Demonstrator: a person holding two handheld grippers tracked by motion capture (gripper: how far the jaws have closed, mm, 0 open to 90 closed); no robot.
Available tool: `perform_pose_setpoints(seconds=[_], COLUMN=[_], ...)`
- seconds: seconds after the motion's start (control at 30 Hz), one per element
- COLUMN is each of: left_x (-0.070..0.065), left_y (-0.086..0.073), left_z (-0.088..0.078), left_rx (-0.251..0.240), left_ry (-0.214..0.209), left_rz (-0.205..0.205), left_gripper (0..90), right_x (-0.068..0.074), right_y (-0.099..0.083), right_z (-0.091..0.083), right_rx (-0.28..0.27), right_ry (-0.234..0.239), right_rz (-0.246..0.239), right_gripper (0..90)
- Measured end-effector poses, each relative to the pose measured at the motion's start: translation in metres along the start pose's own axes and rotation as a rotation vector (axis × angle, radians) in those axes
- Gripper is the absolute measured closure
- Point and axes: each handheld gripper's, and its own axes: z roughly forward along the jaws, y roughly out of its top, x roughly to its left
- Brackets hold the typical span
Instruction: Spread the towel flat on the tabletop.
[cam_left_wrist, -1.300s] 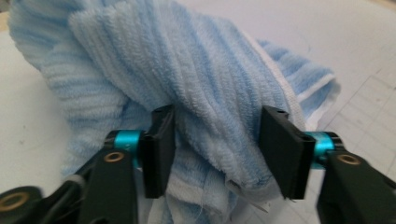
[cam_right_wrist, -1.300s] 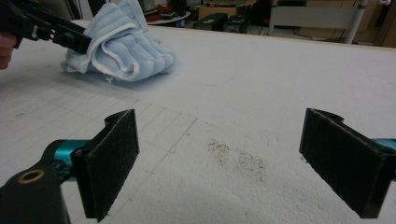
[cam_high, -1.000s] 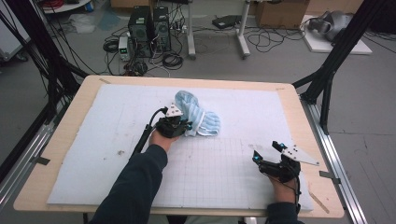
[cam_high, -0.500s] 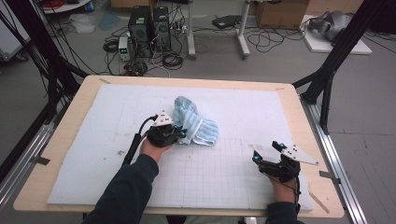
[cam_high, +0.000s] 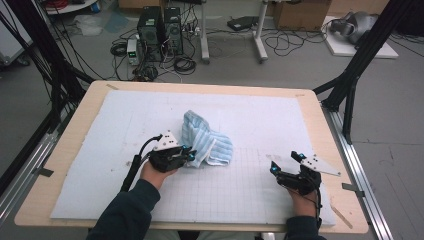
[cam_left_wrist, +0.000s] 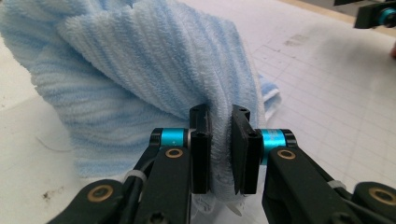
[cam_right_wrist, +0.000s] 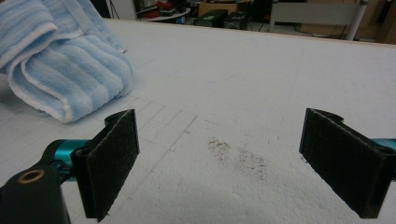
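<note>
A light blue striped towel (cam_high: 206, 140) lies bunched near the middle of the white mat (cam_high: 280, 115). My left gripper (cam_high: 189, 156) is at the towel's near left edge and is shut on a fold of it. In the left gripper view its pads (cam_left_wrist: 201, 144) pinch the terry cloth of the towel (cam_left_wrist: 140, 60), which rises in front of the camera. My right gripper (cam_high: 286, 163) rests near the mat's front right, jaws wide open with nothing between them. In the right gripper view the towel (cam_right_wrist: 60, 65) lies far off to the left.
The mat covers a wooden table (cam_high: 320, 117) with a metal rail (cam_high: 357, 165) along its right side. Dark specks (cam_right_wrist: 238, 156) mark the mat before the right gripper. Computers (cam_high: 160, 25), cables and black frame legs (cam_high: 360, 60) stand on the floor beyond the table.
My left gripper has dragged the towel toward the near side of the table and slightly left, and the towel's bunch has shifted with it. The right gripper has stayed still.
</note>
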Motion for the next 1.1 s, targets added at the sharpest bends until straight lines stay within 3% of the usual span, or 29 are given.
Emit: perform_pose_setpoints(seconds=[0.37, 0.43, 0.5, 0.53, 0.57, 0.63, 0.7, 0.73, 0.77, 0.83, 0.87, 1.0, 1.1], left_x=[-0.008, -0.007, -0.007, -0.008, -0.008, -0.009, -0.011, -0.011, -0.012, -0.012, -0.011, -0.013, -0.013], left_y=[-0.017, -0.021, -0.024, -0.024, -0.025, -0.025, -0.026, -0.026, -0.027, -0.03, -0.032, -0.036, -0.036], left_z=[-0.018, -0.018, -0.018, -0.018, -0.018, -0.018, -0.018, -0.018, -0.019, -0.019, -0.019, -0.021, -0.02], left_rx=[0.021, 0.041, 0.056, 0.06, 0.064, 0.061, 0.053, 0.042, 0.036, 0.03, 0.032, 0.028, 0.028], left_ry=[-0.005, 0.002, 0.006, 0.006, 0.008, 0.002, -0.006, -0.013, -0.016, -0.018, -0.017, -0.023, -0.025], left_rz=[0.013, 0.016, 0.024, 0.027, 0.031, 0.028, 0.033, 0.028, 0.023, 0.007, 0.006, -0.003, -0.005], left_gripper=[80.3, 80.4, 80.5, 80.5, 80.5, 80.4, 80.4, 80.4, 80.4, 80.4, 80.4, 80.4, 80.4], right_x=[-0.003, 0.0, 0.004, 0.016, 0.016, 0.033, 0.037, 0.047, 0.047, 0.059, 0.059, 0.07, 0.082], right_y=[0.003, 0.009, 0.012, 0.021, 0.021, 0.035, 0.039, 0.049, 0.049, 0.066, 0.066, 0.08, 0.089], right_z=[0.003, 0.009, 0.012, 0.022, 0.022, 0.039, 0.044, 0.053, 0.053, 0.067, 0.067, 0.087, 0.106], right_rx=[0.031, 0.026, 0.021, 0.031, 0.031, 0.042, 0.039, 0.052, 0.052, 0.067, 0.067, 0.113, 0.154], right_ry=[0.011, 0.062, 0.08, 0.115, 0.115, 0.178, 0.195, 0.234, 0.234, 0.291, 0.291, 0.382, 0.459], right_rz=[0.026, 0.085, 0.084, 0.055, 0.055, 0.021, 0.011, -0.003, -0.003, -0.027, -0.027, -0.059, -0.108], right_gripper=[11.5, 11.5, 11.5, 11.5, 11.5, 11.5, 11.5, 11.5, 11.5, 11.6, 11.6, 17.9, 27.8])
